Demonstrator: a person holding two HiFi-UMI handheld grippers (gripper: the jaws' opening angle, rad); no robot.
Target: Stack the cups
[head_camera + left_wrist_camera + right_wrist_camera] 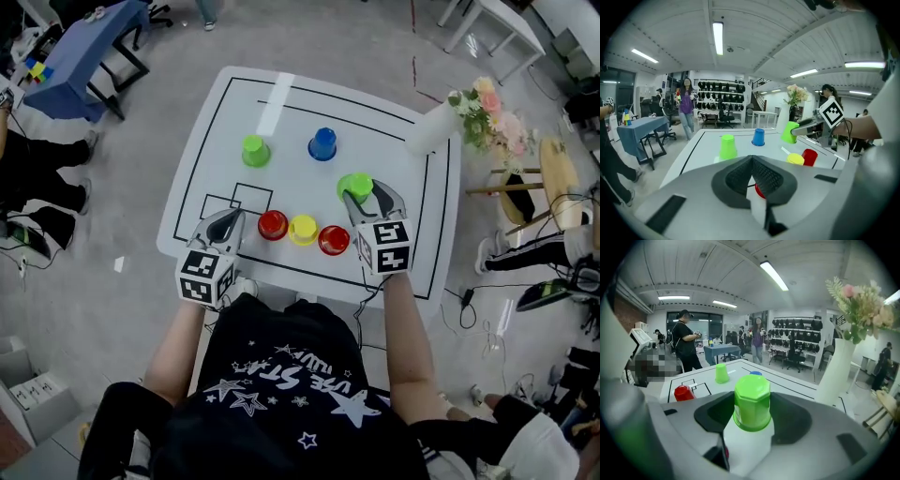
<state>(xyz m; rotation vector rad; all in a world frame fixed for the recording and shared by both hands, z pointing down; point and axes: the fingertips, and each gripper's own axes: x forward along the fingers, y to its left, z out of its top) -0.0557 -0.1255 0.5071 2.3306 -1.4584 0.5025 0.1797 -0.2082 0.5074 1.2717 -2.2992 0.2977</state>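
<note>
Six cups (303, 229), head view only | left fingers (737, 178) clenched, empty | right fingers (793, 420) grasping green cup (752, 401)

I am in a big open lab hall. Strip lights (717, 37) run along a ribbed ceiling, and a wall rack (719, 89) of dark gear stands far off behind office chairs (724, 116). A blue-draped table (89, 52) sits far left, with cables (466, 305) trailing on the grey floor (112, 216) to the right.

White bench (192, 178) marked with black lines, standing on a pale grey floor (356, 37). A blue-draped table (80, 52) stands far left, and a white vase (433, 127) of pink flowers is at the bench's far right corner. Strip lights (717, 37) cross the white ceiling. A rack of dark gear (719, 86) lines the back wall.
</note>
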